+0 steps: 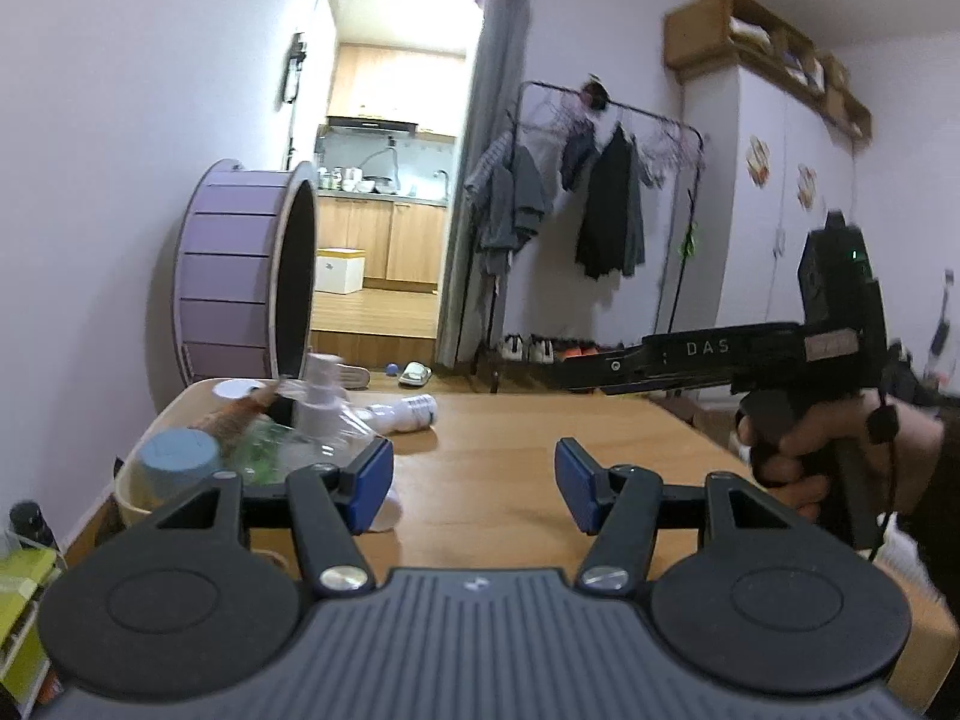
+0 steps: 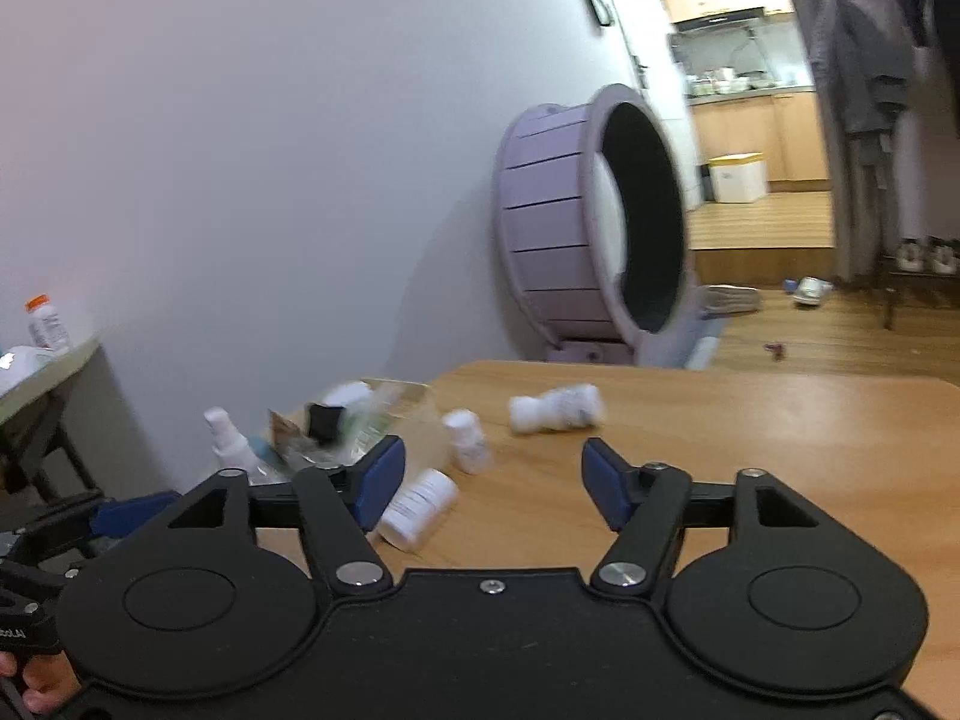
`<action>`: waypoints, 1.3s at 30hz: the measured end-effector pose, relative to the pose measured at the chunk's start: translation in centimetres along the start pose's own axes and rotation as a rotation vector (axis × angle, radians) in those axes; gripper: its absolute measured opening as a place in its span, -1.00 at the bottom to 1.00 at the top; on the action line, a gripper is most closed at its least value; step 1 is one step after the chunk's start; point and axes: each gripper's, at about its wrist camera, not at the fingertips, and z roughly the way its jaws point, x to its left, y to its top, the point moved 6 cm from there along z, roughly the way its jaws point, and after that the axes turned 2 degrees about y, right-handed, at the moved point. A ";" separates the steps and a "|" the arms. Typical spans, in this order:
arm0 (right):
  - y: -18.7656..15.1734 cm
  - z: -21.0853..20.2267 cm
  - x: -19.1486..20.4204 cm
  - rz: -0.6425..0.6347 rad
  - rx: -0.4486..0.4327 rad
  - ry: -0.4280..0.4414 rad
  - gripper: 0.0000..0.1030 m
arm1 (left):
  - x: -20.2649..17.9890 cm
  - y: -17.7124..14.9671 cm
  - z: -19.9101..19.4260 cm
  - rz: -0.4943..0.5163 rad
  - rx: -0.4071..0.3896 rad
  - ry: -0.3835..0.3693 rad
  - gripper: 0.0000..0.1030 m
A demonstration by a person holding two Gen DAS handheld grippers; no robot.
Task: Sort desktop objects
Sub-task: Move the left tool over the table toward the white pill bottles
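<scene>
**Bin part filled, three white bottles left on the table**

Bin [image 1: 129,495] at the table's left edge already holds a spray bottle [image 1: 318,402], a blue cup [image 1: 174,462] and other bits. Left gripper [image 1: 474,483] hangs beside it, jaws wide and empty. Loose on the wooden table [image 2: 750,438]: a lying bottle [image 2: 417,507], an upright one [image 2: 468,432] and a farther one on its side [image 2: 555,408]. Right gripper [image 2: 492,480] is wide apart too, holding nothing. By my reckoning sorting is about halfway. Nothing blocks the bottles; the lying ones may roll.

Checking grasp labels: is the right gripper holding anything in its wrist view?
No, the right gripper stands open with only bare table between its pads.
</scene>
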 end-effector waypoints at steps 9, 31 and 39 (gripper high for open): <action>-1.4 -3.1 -1.0 0.036 -0.054 -0.028 0.35 | -2.0 -1.0 1.6 0.078 0.038 0.012 0.14; -0.8 -7.4 -3.4 0.049 -0.152 -0.070 0.79 | -2.6 -1.7 13.5 0.249 0.314 0.443 0.14; -0.8 -8.2 -3.3 0.042 -0.166 -0.052 0.80 | -1.5 -2.4 16.3 0.273 0.404 0.525 0.14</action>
